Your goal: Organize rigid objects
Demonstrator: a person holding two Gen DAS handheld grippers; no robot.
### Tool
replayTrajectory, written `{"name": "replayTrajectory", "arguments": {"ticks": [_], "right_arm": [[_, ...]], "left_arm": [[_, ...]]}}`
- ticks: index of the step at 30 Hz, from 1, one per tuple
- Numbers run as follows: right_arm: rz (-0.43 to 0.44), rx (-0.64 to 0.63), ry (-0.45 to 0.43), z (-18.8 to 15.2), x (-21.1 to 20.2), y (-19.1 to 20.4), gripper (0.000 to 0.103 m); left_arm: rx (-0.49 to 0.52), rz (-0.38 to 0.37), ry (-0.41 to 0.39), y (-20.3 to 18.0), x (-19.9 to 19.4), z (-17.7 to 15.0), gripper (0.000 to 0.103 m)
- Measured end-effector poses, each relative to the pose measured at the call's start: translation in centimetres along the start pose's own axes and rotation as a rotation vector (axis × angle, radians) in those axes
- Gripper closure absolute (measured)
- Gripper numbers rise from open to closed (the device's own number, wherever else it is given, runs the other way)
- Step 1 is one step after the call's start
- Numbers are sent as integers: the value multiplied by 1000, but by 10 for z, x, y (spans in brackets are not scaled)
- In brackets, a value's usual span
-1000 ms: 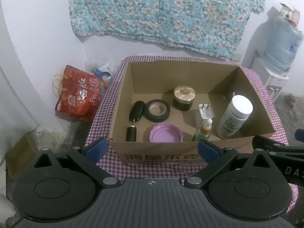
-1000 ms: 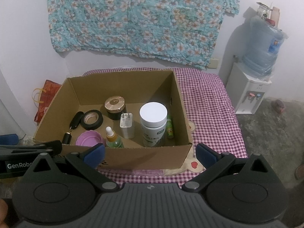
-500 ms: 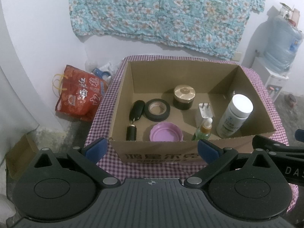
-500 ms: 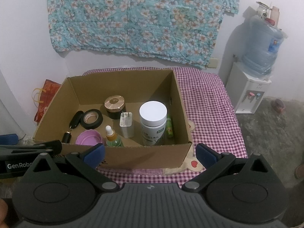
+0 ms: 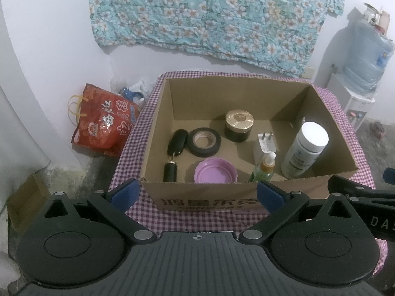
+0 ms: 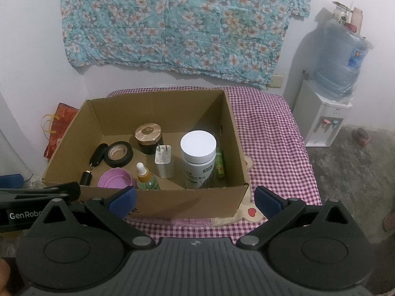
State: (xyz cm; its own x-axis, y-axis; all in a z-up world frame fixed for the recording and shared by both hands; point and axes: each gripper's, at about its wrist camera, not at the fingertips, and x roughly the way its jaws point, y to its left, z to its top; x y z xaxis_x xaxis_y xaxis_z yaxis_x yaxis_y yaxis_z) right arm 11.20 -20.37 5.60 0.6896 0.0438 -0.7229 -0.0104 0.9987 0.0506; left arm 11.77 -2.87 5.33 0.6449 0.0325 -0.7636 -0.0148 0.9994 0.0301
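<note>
A checked cloth [image 6: 269, 133] covers the table under a floral hanging. Nothing has shifted in the last second: key fob [image 5: 175, 142], tape roll [image 5: 204, 142], purple lid [image 5: 215, 173], dropper bottle [image 5: 263, 170] and white bottle [image 5: 305, 153] sit in the cardboard box [image 5: 205, 201]. Left gripper [image 5: 196, 193] and right gripper [image 6: 195, 198] hover at its near wall, spread wide and empty, so sorting looks done or paused.

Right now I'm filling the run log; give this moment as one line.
left tool: open, empty | right tool: open, empty | both short of cardboard box | white bottle upright inside

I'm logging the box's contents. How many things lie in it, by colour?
Black: 3, tape roll, key fob, gold-lidded jar
White: 2, charger, pill bottle
Green: 2, dropper bottle, small tube
Purple: 1, lid
Total: 8
</note>
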Motion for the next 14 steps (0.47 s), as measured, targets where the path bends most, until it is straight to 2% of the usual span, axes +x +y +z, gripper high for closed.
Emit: {"name": "replayTrajectory", "arguments": {"ticks": [14], "right_arm": [[2,-2,1,1,0,-1,0]], "left_arm": [[0,0,1,0,0,0,1]]}}
